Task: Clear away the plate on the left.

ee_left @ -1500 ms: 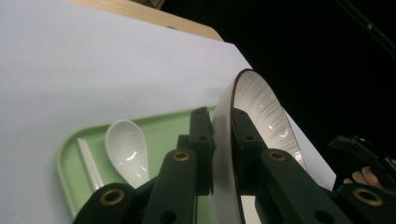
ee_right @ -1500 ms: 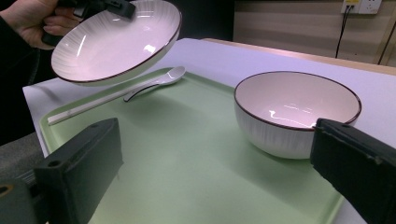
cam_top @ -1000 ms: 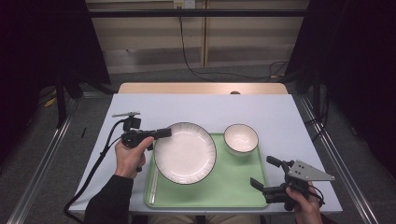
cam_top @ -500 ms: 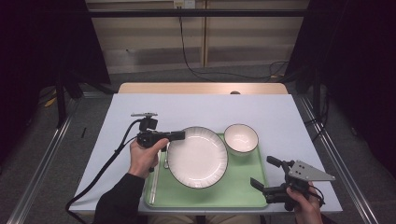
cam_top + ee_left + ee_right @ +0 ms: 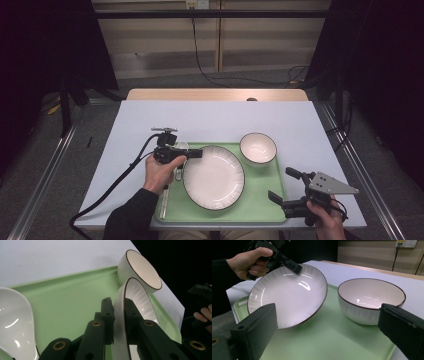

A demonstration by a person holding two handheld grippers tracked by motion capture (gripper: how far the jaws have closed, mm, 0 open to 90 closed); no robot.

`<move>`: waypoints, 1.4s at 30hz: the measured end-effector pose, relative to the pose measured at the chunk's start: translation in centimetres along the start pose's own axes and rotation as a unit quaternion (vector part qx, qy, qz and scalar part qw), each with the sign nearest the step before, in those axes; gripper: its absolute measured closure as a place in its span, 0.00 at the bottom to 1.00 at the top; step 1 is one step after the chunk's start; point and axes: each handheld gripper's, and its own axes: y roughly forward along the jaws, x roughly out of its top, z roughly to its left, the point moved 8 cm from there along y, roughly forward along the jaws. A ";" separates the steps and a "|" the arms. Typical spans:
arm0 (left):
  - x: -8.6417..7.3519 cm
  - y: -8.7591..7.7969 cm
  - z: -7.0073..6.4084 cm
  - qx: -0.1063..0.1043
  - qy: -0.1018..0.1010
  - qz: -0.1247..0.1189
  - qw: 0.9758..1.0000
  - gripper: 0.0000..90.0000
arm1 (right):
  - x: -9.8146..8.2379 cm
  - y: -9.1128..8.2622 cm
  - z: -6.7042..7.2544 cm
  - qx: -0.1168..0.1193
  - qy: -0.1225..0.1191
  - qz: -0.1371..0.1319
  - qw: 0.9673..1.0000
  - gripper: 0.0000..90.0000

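So the left gripper has its jaws clamped on the rim of the white plate, one jaw on each face of the edge. You can see it really well in the left gripper view, where the plate stands on edge between the two black jaws. In the right gripper view the plate is tilted, its lifted side up at the left gripper and its lower edge down on or just above the green tray; can't tell for sure if it touches. The left hand sits over the tray's left side.

Just beside the plate, toward the far right of the tray, is the white bowl with the dark rim, standing upright. It's close to the plate but apart from it. A white spoon lies on the tray's left part, near the left gripper, and something thin and pale, maybe chopsticks, lies along the tray's left edge.

The right gripper is off at the near right corner of the tray, jaws spread wide with nothing between them, pointing toward the plate and bowl. The right hand holds it just over the table edge.
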 end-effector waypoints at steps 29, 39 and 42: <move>-1.8 1.4 2.4 0.051 0.038 0.038 0.997 0.93 | -0.1 0.0 0.0 -0.001 0.000 0.002 1.000 0.02; -2.5 2.2 3.1 0.067 0.045 0.056 0.995 0.93 | -0.1 0.1 0.0 -0.001 0.000 0.003 1.000 0.02; -2.5 2.2 3.1 0.069 0.049 0.055 0.995 0.94 | -0.1 0.1 0.0 -0.001 0.001 0.002 1.000 0.02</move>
